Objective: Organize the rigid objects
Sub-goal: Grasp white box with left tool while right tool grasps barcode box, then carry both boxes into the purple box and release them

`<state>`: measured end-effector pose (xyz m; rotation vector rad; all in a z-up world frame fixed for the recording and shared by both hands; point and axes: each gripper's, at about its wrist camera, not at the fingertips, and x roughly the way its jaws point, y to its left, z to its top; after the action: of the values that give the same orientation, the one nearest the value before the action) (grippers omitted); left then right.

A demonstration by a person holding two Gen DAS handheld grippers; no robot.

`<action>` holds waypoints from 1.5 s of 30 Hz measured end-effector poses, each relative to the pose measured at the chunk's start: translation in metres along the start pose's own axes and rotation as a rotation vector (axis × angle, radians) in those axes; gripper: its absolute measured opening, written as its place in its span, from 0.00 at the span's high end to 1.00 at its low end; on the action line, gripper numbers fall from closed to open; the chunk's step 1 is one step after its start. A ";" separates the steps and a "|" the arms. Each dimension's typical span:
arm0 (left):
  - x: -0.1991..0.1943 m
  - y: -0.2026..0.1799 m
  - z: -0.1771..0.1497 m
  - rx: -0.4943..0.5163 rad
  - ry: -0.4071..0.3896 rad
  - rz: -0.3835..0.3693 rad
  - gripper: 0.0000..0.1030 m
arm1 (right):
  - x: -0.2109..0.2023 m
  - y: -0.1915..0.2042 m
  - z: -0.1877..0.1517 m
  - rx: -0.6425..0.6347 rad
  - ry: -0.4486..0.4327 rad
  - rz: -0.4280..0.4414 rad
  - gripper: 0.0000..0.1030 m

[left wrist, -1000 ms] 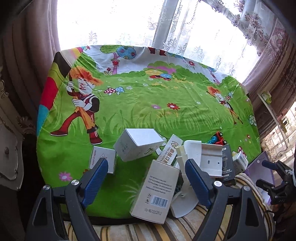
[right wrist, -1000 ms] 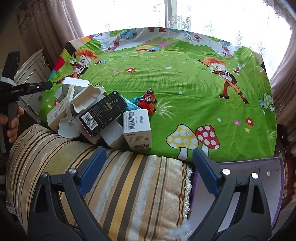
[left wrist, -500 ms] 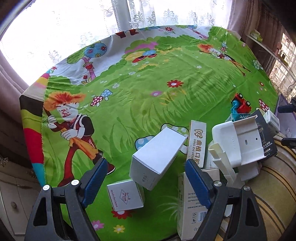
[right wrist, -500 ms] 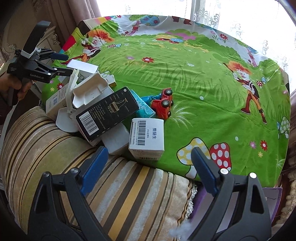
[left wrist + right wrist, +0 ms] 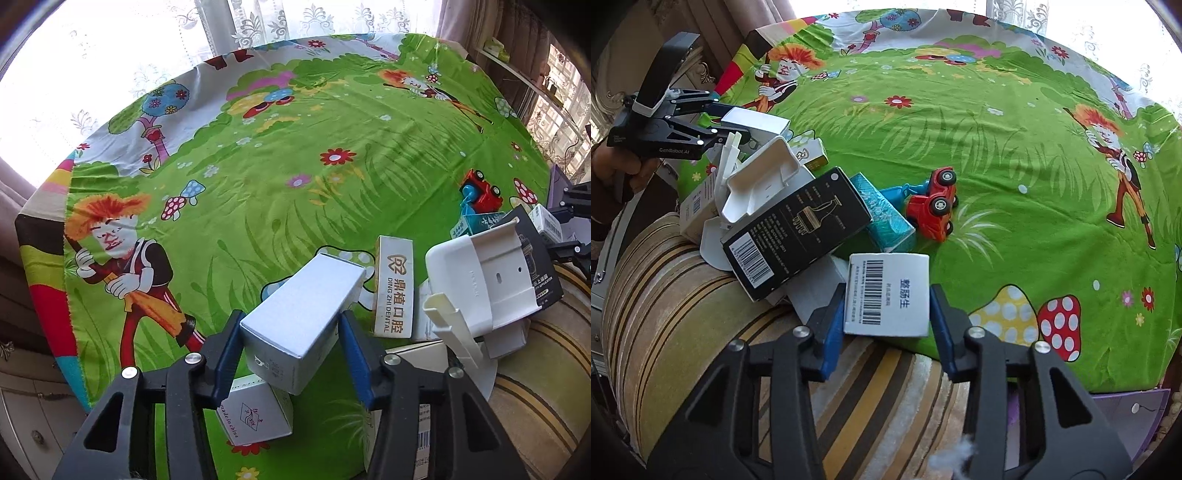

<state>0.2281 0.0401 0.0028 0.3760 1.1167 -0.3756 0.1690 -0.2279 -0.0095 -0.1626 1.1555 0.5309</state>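
A long white box (image 5: 306, 302) lies tilted on a smaller white box (image 5: 255, 413) at the near edge of the cartoon tablecloth (image 5: 295, 177). My left gripper (image 5: 290, 325) is closing, and its blue pads touch both long sides of that box. In the right wrist view a white barcode box (image 5: 890, 291) sits where the cloth meets a striped cushion (image 5: 683, 314). My right gripper (image 5: 886, 299) is closing too, its pads against the left and right sides of the box.
Between the grippers lies a pile: a black box (image 5: 798, 229), a teal box (image 5: 886, 218), a white plastic holder (image 5: 476, 280), a dental box (image 5: 393, 291). A red toy car (image 5: 934, 203) stands beyond it. A purple sheet (image 5: 1126, 424) lies at the right.
Both grippers came down and forward onto the pile. The left one rolled and narrowed around the long white box; the right one narrowed around the barcode box.
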 end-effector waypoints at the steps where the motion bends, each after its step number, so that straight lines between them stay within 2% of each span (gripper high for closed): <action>1: -0.001 0.001 0.000 -0.012 -0.004 -0.002 0.51 | -0.001 -0.001 0.000 0.008 -0.006 0.002 0.55; 7: -0.006 0.006 -0.003 -0.090 -0.025 0.023 0.58 | -0.010 -0.008 -0.006 0.067 -0.053 -0.001 0.57; 15: -0.022 0.011 -0.009 -0.197 -0.066 0.054 0.59 | -0.032 -0.012 -0.012 0.107 -0.124 -0.018 0.57; 20: -0.052 0.009 -0.013 -0.284 -0.146 0.040 0.59 | -0.051 -0.014 -0.019 0.127 -0.169 -0.030 0.57; 24: -0.078 -0.007 -0.016 -0.318 -0.215 0.016 0.59 | -0.066 -0.018 -0.026 0.160 -0.197 -0.039 0.57; 34: -0.115 -0.083 -0.021 -0.303 -0.320 -0.137 0.59 | -0.104 -0.037 -0.062 0.246 -0.257 -0.062 0.57; 40: -0.115 -0.140 -0.020 -0.268 -0.312 -0.257 0.59 | -0.128 -0.057 -0.095 0.319 -0.283 -0.086 0.57; 45: -0.104 -0.187 -0.018 -0.260 -0.268 -0.366 0.59 | -0.141 -0.074 -0.131 0.387 -0.293 -0.129 0.57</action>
<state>0.0848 -0.1043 0.0718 -0.1104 0.9540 -0.5765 0.0542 -0.3868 0.0532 0.1696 0.9328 0.2008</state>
